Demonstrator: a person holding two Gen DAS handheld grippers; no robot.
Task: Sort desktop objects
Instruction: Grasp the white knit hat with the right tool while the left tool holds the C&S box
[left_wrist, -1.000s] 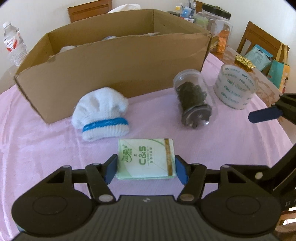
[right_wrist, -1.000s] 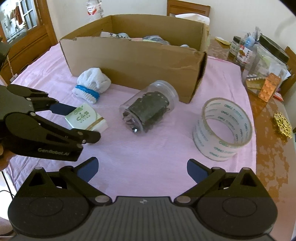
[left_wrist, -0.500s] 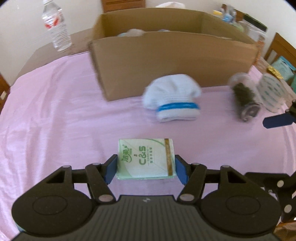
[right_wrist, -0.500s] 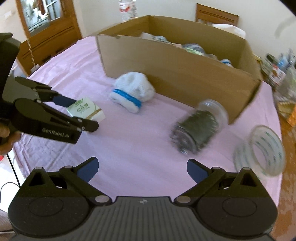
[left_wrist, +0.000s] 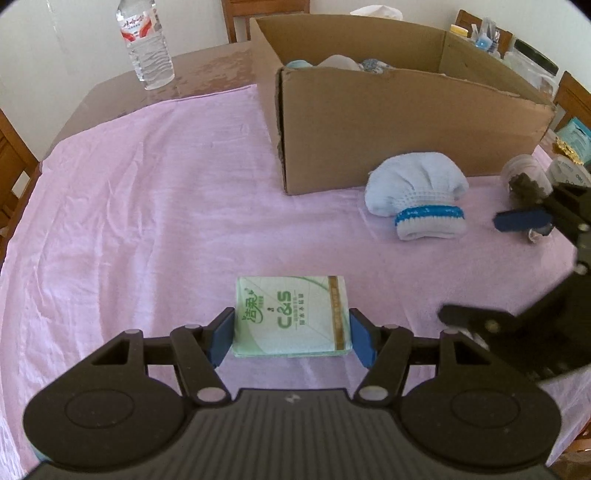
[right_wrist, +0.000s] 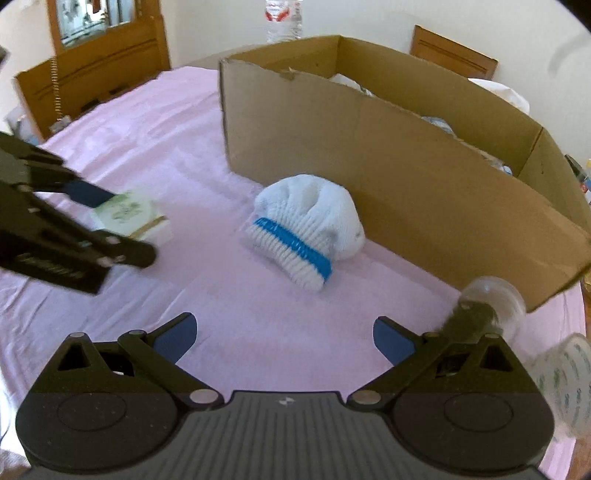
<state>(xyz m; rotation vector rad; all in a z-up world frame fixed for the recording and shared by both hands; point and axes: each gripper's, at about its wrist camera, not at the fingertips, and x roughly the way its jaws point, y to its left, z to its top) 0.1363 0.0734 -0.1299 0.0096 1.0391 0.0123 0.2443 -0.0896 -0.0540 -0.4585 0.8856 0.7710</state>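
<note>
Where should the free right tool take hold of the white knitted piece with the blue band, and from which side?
Probably the ribbed cuff by the blue band of the white knitted piece, from above. It lies flat and soft on the pink cloth, with the cardboard box close behind. The right tool stands open.

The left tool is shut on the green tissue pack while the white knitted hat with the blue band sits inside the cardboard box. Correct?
Not quite. The left tool is shut on the tissue pack, but the hat lies on the pink cloth in front of the cardboard box, outside it, as the right wrist view shows.
</note>
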